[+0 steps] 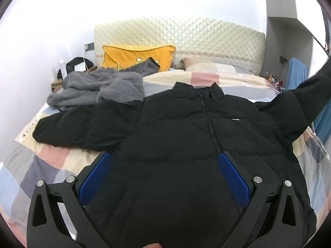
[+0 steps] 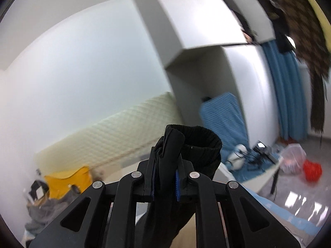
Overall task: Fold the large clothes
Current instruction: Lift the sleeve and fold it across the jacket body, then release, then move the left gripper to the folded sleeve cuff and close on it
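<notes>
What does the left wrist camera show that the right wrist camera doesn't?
Only the left wrist view: the black jacket spread front-up on the patchwork bedspread, zipped, with the left gripper open over its body. Only the right wrist view: the right gripper shut on the jacket's cuff, plus a blue curtain. Both: the yellow pillow, quilted headboard and grey fleece.

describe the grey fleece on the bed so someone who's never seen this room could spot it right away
Start at the quilted cream headboard and find the yellow pillow leaning on it. Just in front lies the grey fleece, crumpled and fuzzy, unlike the smooth black jacket spread flat beside it.
</notes>
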`<move>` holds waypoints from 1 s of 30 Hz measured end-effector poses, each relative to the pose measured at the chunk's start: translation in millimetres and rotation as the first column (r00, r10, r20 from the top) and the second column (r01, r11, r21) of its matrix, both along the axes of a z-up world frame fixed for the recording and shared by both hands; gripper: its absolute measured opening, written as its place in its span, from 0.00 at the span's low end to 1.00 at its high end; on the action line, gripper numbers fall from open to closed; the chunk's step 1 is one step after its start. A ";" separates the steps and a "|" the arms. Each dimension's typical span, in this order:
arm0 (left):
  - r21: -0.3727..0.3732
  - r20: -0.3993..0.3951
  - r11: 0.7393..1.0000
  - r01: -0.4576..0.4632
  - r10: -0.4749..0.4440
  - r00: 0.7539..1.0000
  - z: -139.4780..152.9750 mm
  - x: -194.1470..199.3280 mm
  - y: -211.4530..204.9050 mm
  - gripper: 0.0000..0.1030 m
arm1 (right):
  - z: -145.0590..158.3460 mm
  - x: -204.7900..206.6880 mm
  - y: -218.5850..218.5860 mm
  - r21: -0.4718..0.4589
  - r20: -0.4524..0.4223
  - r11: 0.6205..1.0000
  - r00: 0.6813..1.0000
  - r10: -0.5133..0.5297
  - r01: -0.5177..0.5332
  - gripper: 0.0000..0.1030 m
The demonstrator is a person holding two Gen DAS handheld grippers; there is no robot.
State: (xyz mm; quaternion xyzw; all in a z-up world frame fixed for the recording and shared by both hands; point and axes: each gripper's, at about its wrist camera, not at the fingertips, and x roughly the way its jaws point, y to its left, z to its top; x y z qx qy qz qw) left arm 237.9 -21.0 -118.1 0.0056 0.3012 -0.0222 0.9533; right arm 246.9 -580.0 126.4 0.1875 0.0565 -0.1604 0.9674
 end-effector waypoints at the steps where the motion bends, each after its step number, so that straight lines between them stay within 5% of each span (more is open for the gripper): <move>1: 0.001 0.003 1.000 -0.001 0.001 1.000 1.3 -2.3 4.8 1.00 | 10.6 2.2 19.2 -0.019 0.002 1.000 1.000 0.023 -0.023 0.10; 9: -0.051 -0.015 0.999 -0.011 0.010 1.000 -0.6 -4.6 39.6 1.00 | 57.8 19.4 153.9 -0.124 -0.001 0.975 0.982 0.187 -0.186 0.10; 15: -0.069 -0.021 0.998 0.004 -0.005 1.000 -4.7 -8.5 56.2 1.00 | 64.8 43.5 255.2 -0.219 -0.029 0.918 0.942 0.333 -0.331 0.07; 23: -0.142 -0.047 0.990 0.005 -0.012 0.999 -11.8 -3.2 74.5 1.00 | 9.5 97.7 362.7 -0.226 -0.189 0.842 0.870 0.456 -0.491 0.07; 30: -0.188 -0.093 0.982 0.022 -0.040 0.995 -25.9 12.0 81.7 1.00 | -55.2 117.1 403.3 -0.204 -0.326 0.812 0.820 0.471 -0.547 0.07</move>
